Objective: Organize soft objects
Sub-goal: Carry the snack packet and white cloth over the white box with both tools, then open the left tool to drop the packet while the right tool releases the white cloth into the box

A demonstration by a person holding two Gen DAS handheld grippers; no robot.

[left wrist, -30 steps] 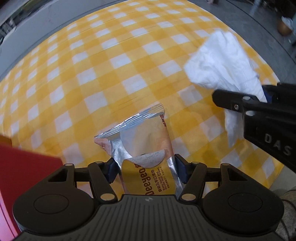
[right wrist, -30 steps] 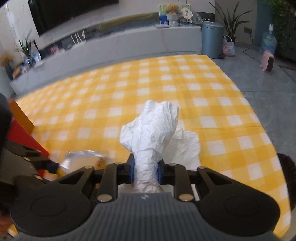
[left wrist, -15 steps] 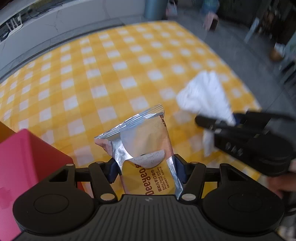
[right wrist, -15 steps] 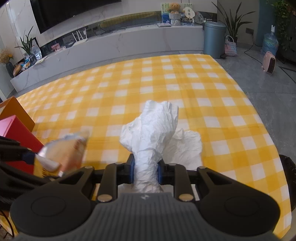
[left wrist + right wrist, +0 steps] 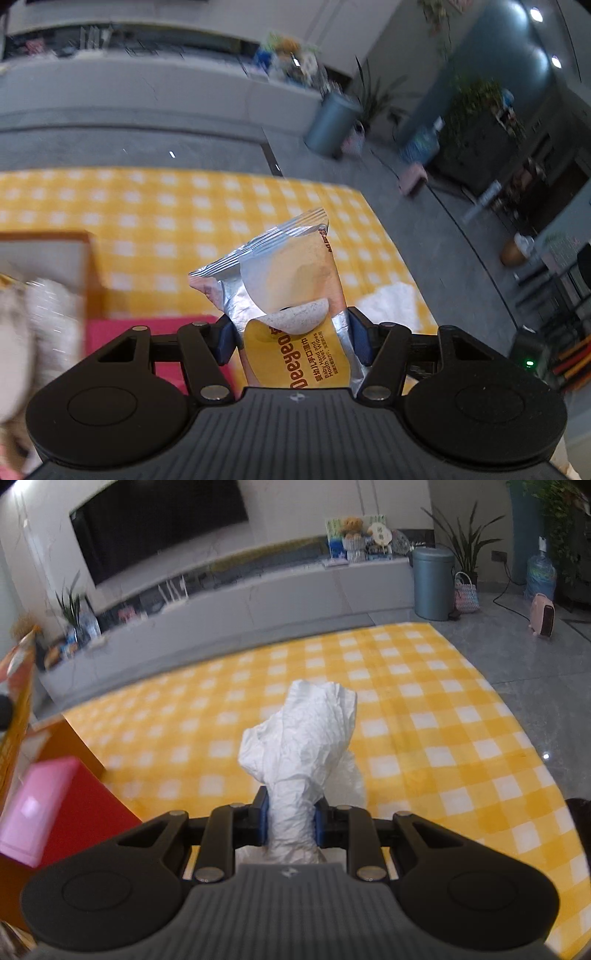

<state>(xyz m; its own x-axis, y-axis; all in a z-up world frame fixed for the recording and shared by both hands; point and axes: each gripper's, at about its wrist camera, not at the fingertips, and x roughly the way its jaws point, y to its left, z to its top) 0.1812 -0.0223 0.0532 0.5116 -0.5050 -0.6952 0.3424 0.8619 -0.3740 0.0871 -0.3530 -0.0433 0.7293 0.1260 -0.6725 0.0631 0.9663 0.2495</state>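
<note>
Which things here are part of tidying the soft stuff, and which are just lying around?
Part of the job:
wet wipes packet in left tongs
white crumpled bag in right tongs
red box

Just there:
bin
TV
water bottle

Grey bin [image 5: 433,584] beside potted plant [image 5: 466,550]

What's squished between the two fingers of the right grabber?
A crumpled white cloth. In the right wrist view, the right gripper pinches its lower part between blue pads, and the rest bunches up above the yellow checked mat.
</note>
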